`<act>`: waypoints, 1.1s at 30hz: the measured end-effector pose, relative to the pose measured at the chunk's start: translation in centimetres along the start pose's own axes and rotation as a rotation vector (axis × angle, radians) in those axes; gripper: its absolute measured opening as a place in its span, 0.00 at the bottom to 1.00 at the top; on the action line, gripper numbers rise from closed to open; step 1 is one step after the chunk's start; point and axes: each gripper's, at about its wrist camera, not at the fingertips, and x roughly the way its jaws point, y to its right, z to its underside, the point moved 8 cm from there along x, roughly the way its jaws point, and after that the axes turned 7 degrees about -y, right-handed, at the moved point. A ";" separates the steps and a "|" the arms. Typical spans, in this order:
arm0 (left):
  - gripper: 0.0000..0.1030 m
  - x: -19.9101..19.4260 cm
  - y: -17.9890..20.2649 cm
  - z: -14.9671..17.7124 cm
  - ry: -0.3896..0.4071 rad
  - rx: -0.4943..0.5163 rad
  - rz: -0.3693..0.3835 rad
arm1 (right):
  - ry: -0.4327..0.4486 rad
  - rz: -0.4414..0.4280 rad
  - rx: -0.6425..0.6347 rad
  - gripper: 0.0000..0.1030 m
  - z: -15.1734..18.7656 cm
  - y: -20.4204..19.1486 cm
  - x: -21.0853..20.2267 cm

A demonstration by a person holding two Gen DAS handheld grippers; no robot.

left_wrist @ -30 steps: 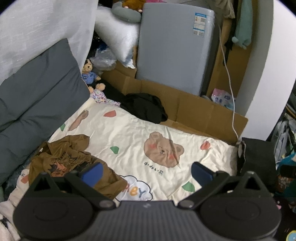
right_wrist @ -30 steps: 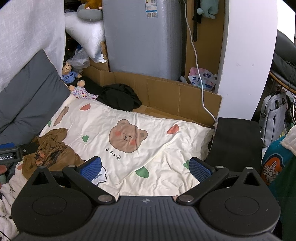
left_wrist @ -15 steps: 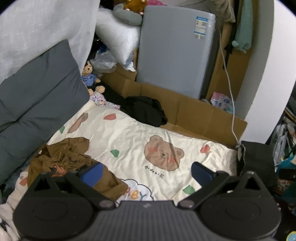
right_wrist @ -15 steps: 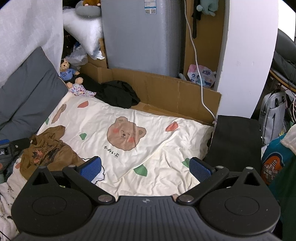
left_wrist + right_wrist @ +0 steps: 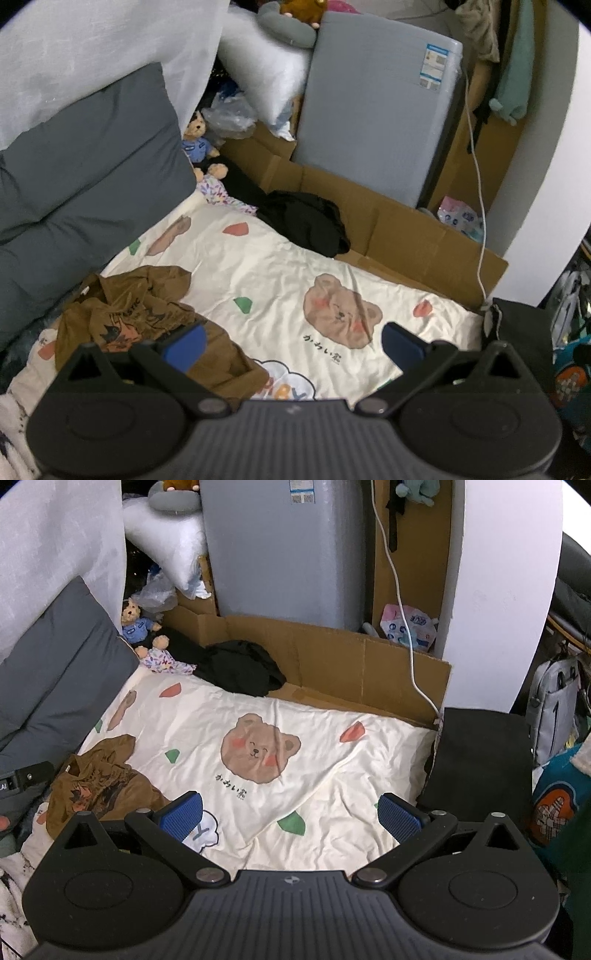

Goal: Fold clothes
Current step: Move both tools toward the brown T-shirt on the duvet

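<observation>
A crumpled brown cloth shirt with a dark picture on it point(image 5: 140, 325) lies in a heap on the left side of a cream bed sheet printed with bear faces point(image 5: 280, 280). The left gripper point(image 5: 293, 345) hangs over the sheet with its blue pads wide apart, and it holds nothing. One pad point(image 5: 184, 345) is in front of the shirt. The right gripper point(image 5: 290, 818) is wide apart too, with nothing in it. A crumpled black cloth point(image 5: 240, 672) lies at the far edge of the sheet, by a brown cardboard wall point(image 5: 332, 653). A little teddy bear in a blue top point(image 5: 135, 622) sits in the corner, beside a big grey cushion point(image 5: 81, 166).
</observation>
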 end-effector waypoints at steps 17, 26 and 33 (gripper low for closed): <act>0.96 0.9 -6.2 -0.3 0.003 -0.038 -0.094 | -0.055 -0.242 0.059 1.00 -0.5 -0.9 0.4; 0.96 1.8 -9.3 0.7 -0.036 -0.066 -0.117 | -0.051 -0.225 0.031 1.00 -0.8 -0.9 1.6; 0.95 2.4 -11.1 1.1 -0.036 -0.089 -0.123 | -0.084 -0.195 0.071 1.00 -0.9 0.5 3.5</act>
